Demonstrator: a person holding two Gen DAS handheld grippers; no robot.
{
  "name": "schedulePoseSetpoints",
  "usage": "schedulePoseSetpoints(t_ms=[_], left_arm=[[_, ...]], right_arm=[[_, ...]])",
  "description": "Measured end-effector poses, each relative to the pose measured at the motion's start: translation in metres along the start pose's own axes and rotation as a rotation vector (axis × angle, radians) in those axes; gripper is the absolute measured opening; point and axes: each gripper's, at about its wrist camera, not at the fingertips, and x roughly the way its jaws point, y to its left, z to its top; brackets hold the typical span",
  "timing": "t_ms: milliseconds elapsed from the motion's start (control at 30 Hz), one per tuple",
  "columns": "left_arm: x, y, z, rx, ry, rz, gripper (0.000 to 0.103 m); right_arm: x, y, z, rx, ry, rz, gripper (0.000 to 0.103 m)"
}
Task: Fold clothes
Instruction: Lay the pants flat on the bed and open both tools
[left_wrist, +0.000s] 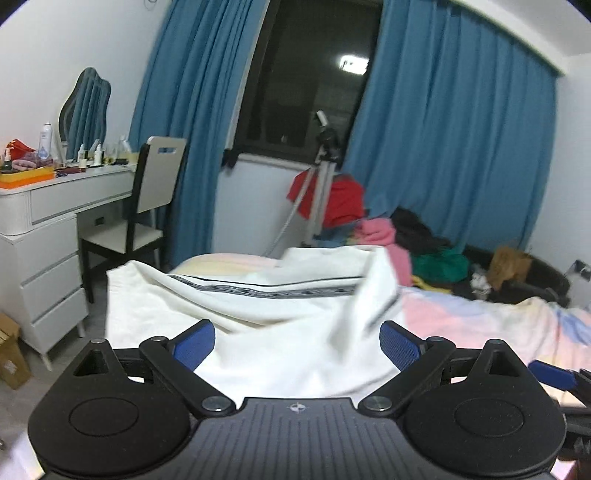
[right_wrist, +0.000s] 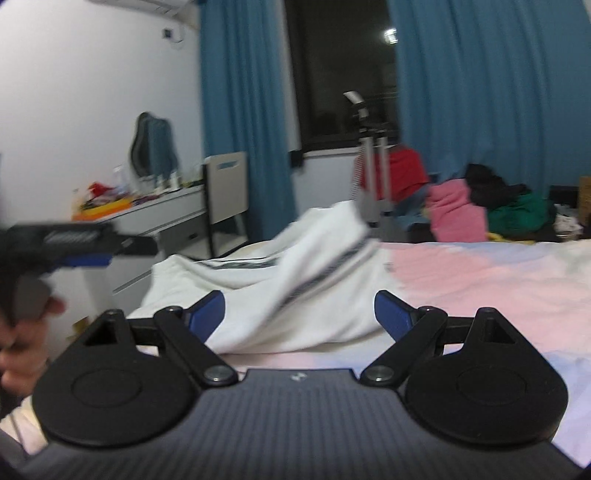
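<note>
Blue curtains (left_wrist: 454, 140) are hanging across the far wall on both sides of a dark window (left_wrist: 314, 74). A bed (left_wrist: 498, 325) with a pastel pink and blue sheet is filling the middle of both views. A white garment (left_wrist: 258, 314) with a dark patterned stripe is lying rumpled on the bed's left part, one flap blurring in mid-air on its right side (right_wrist: 325, 236). A white dressing table (left_wrist: 55, 206) is standing at the left wall, crowded with bottles, with a chair (left_wrist: 147, 199) tucked in beside it. A heap of clothes (left_wrist: 406, 236) in red, pink, green and black is sitting beyond the bed, just beside a tripod (left_wrist: 321, 177).

The left gripper (left_wrist: 297, 341) is hovering over the near edge of the white garment, its blue fingers (left_wrist: 195, 343) spread wide and holding nothing. The right gripper (right_wrist: 299, 312) is facing the garment's near right corner, its blue fingers (right_wrist: 391, 314) likewise splayed apart and grasping nothing. In the right wrist view the left gripper is showing at the left edge, blurred, in the person's hand (right_wrist: 22, 332)
</note>
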Motion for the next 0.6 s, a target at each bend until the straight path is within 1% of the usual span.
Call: schedulePoseSetpoints(t_ms=[67,133,233,300,400,600], left_arm=[[-0.003,-0.011,-0.019,0.007,-0.008,-0.03,0.097],[-0.004,-0.016,-0.039,0.007,-0.012,-0.058,0.097],[0.006,-0.017,-0.06,0.019,0.012,-0.083,0.095],[0.012,-0.018,-0.068,0.046,0.03,-0.08,0.095],[0.026,-0.017,-0.074,0.06,0.053,-0.068,0.095],[0.043,-0.011,-0.083,0.062,0.074,-0.046,0.095]], right_arm=[[-0.009,-0.016,-0.008,0.025,-0.015,-0.028,0.09],[-0.008,-0.026,-0.016,0.054,-0.017,-0.054,0.089],[-0.001,-0.034,-0.021,0.083,-0.006,-0.083,0.089],[0.005,-0.037,-0.022,0.094,-0.003,-0.083,0.089],[0.008,-0.039,-0.024,0.108,-0.015,-0.08,0.089],[0.01,-0.031,-0.026,0.048,-0.04,-0.13,0.089]])
